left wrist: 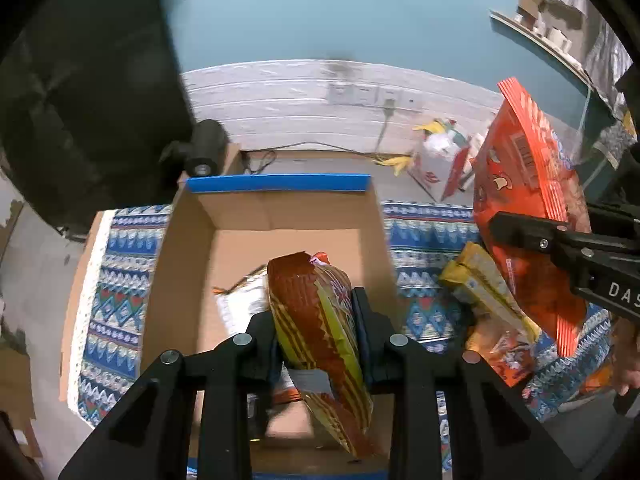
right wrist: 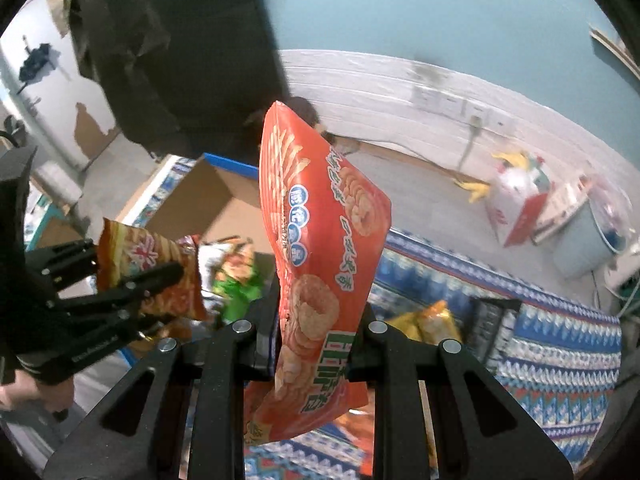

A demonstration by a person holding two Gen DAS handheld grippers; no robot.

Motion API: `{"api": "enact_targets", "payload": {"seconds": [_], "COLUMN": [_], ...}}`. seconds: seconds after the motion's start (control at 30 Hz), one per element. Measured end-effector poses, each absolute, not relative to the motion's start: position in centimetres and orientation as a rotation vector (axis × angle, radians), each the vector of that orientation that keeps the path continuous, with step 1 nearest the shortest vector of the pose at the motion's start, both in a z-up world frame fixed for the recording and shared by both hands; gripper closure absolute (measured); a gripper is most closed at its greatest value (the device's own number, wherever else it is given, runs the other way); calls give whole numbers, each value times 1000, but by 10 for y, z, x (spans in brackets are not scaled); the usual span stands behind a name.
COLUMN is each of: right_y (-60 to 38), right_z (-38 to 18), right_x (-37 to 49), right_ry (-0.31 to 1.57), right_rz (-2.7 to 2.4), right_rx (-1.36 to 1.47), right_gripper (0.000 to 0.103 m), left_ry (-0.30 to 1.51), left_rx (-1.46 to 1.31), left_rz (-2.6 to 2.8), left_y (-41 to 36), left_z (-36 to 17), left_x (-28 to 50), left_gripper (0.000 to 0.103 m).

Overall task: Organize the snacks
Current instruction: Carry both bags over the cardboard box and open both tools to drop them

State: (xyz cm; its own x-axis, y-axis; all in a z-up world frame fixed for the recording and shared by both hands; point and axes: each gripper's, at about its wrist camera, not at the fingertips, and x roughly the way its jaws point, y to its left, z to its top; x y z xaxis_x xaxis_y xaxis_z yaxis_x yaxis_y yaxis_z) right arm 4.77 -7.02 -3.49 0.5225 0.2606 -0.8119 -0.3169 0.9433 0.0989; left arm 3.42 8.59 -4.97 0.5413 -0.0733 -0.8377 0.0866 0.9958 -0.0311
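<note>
We hold our work over the cardboard box [left wrist: 276,216], open at twelve o'clock on the patterned cloth [left wrist: 116,280], ready to take snacks. Our right gripper [right wrist: 318,332] clamps the big orange bag [right wrist: 320,248] upright; our left gripper [left wrist: 316,320] pinches the red-and-yellow packet [left wrist: 316,332] above the box. Loose yellow packets [left wrist: 484,284] crowd three o'clock, apparently awaiting their turn.

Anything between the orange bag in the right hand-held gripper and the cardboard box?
Yes: the left hand-held gripper, shut on a striped snack bag, hangs over the cardboard box. The right hand-held gripper's orange bag is beside the box.
</note>
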Motion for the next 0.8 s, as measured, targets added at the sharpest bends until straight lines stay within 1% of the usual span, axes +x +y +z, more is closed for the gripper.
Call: {"api": "enact_targets", "payload": {"seconds": [0.37,0.73,0.8], "right_y": [5,47,50], "right_z": [-52,-80,-85], "right_x": [67,83,86], "right_ry": [1001,1065,1085], "right_rz": [436,457,460], "right_rx": [-103,-128,-127], "right_gripper": [83,83,81], "left_ry": [1025,1056,1066], "left_rx": [-39,-74,-74], "left_rz": [11,57,60], "left_y": [150,179,179], "left_z": [-70,-87,-90], "left_x": [27,28,28], "left_gripper": [73,73,73]}}
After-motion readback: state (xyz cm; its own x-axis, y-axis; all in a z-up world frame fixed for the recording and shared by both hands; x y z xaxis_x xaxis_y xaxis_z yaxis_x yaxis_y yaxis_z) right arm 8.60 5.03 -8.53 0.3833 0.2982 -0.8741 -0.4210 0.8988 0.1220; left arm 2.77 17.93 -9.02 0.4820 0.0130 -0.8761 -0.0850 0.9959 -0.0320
